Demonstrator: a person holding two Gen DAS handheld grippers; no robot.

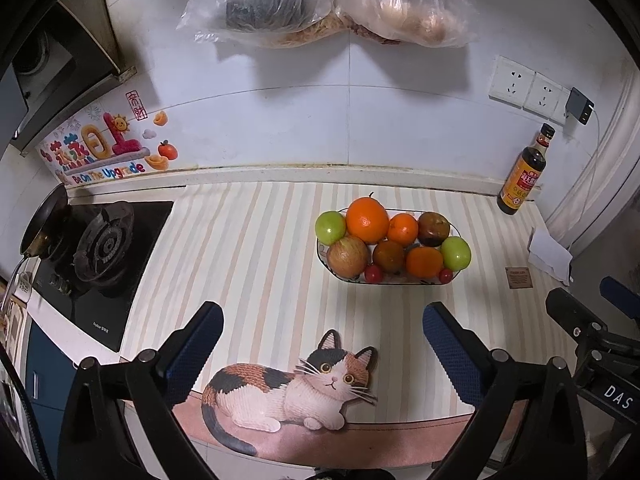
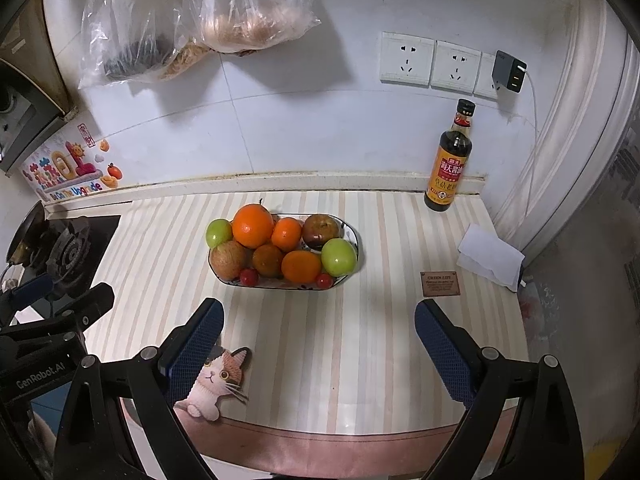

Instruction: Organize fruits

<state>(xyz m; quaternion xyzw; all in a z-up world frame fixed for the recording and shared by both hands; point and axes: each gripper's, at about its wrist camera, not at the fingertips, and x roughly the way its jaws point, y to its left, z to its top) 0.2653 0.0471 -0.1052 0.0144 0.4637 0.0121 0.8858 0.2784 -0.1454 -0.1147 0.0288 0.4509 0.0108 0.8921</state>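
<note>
An oval white plate (image 1: 400, 281) (image 2: 357, 255) stands on the striped counter mat, piled with fruit: a large orange (image 1: 367, 220) (image 2: 253, 226), smaller oranges, two green apples (image 1: 455, 253) (image 2: 339, 257), brownish apples and two small red tomatoes (image 1: 373, 274) (image 2: 249, 277). My left gripper (image 1: 323, 330) is open and empty, hovering over the mat in front of the plate. My right gripper (image 2: 319, 326) is open and empty, also in front of the plate and a little to its right. Each gripper shows at the edge of the other's view.
A gas stove (image 1: 105, 240) with a small pan sits at the left. A dark sauce bottle (image 1: 522, 174) (image 2: 448, 160) stands by the back wall at right, near folded white paper (image 2: 490, 258). Plastic bags (image 1: 328, 0) hang on the wall. A cat picture (image 1: 296, 388) marks the mat's front edge.
</note>
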